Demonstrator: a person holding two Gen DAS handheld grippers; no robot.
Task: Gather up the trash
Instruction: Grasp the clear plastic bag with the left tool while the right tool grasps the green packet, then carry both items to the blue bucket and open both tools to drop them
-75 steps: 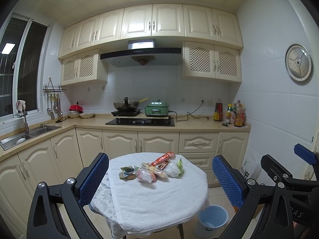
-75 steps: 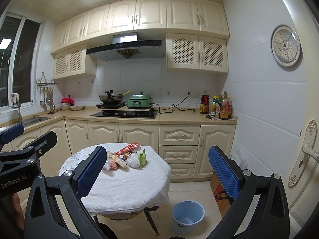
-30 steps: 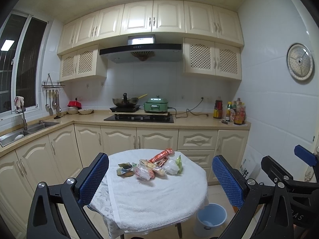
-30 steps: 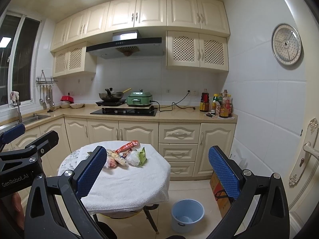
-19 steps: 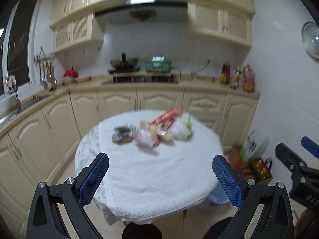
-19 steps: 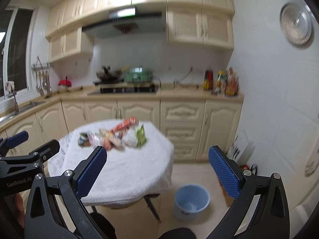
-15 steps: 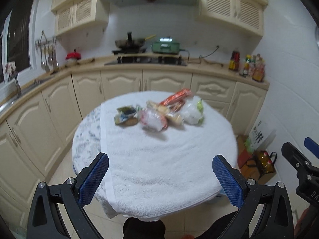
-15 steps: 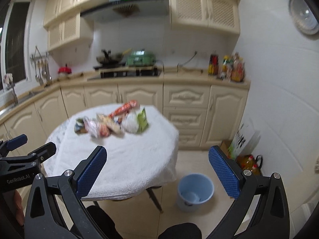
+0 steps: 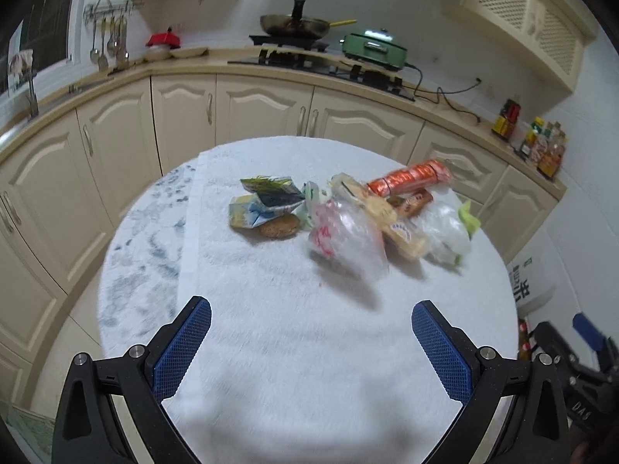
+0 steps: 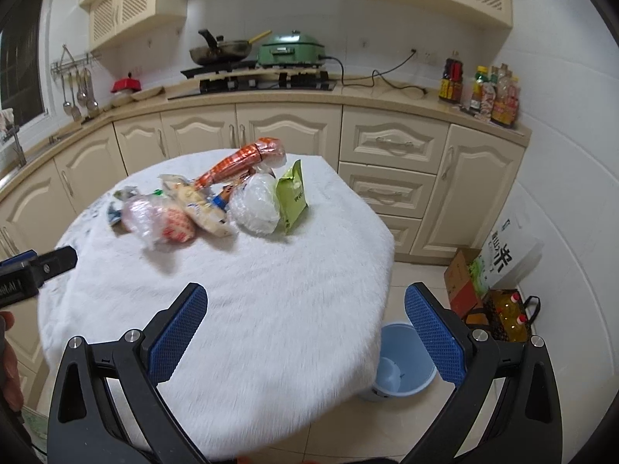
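both claws, left (image 9: 311, 338) and right (image 10: 305, 324), gape wide, empty. wrappers (image 9: 348, 212) heaped mid-table (image 9: 271, 348), bin (image 10: 402, 363) on floor beside it. likely light, crinkly, slippery; pinch a bunched fold.

A white fluffy towel (image 9: 309, 348) covers the round table, with a blue-speckled white cloth (image 9: 143, 239) beneath it. The long wrapper (image 10: 240, 160) is orange, the pouch (image 10: 292, 195) lime green, the crumpled bag (image 10: 255, 203) clear-white, and another bag (image 9: 344, 239) clear with what seems red print. The bin (image 10: 402, 363) is pale blue. Gripper pads (image 10: 176, 344) are blue mesh on black.
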